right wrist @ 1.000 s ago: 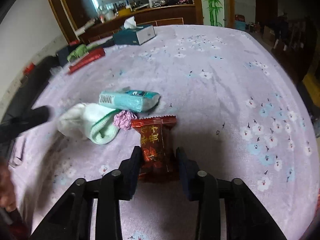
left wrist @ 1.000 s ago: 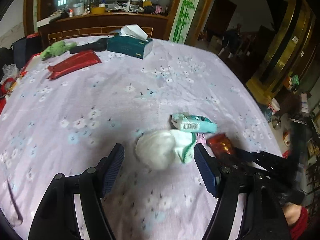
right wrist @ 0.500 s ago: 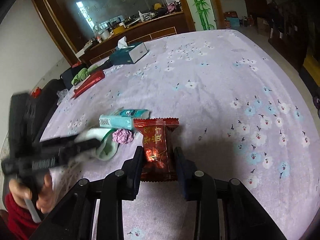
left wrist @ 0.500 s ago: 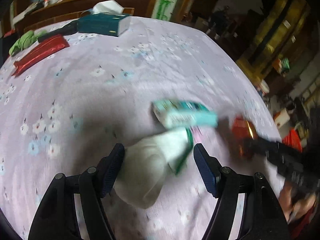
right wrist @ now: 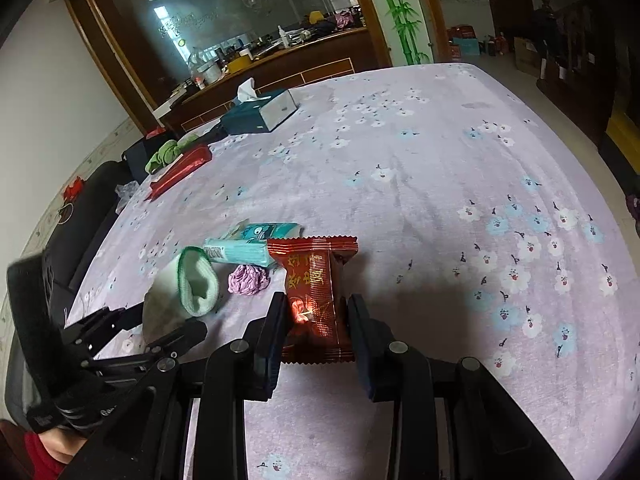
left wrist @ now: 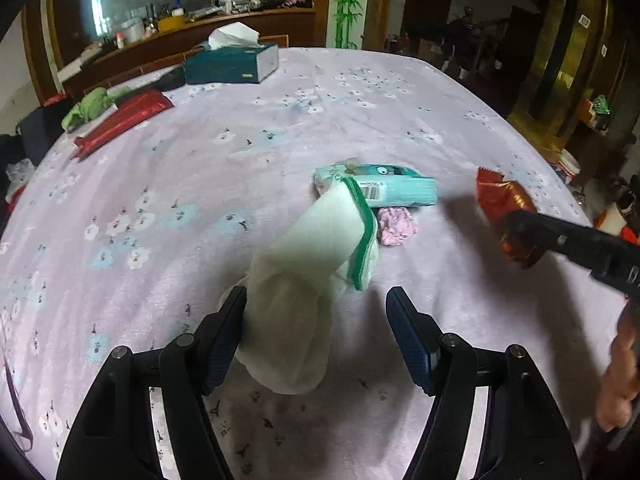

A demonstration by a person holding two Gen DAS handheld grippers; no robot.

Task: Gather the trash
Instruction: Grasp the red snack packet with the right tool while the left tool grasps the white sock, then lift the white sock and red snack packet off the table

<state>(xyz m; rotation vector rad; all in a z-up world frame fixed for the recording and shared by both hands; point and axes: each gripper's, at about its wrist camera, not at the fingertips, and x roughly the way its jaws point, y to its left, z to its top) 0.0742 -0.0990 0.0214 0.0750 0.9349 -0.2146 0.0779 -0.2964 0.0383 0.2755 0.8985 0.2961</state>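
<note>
A white sock with a green cuff lies on the lilac flowered cloth between the fingers of my left gripper. That gripper is open wide, and the sock presses against its left pad only. My right gripper is shut on a red snack wrapper and holds it just above the cloth. In the left wrist view the wrapper is at the right. A teal tissue pack and a pink crumpled wad lie just beyond the sock.
At the far edge stand a dark teal tissue box, a long red packet and a green cloth. A person's hand shows at the right. The cloth's right half is bare.
My left gripper has moved forward, and the sock now sits deep between its fingers, against the left one. The right gripper has kept hold of the wrapper and risen a little.
</note>
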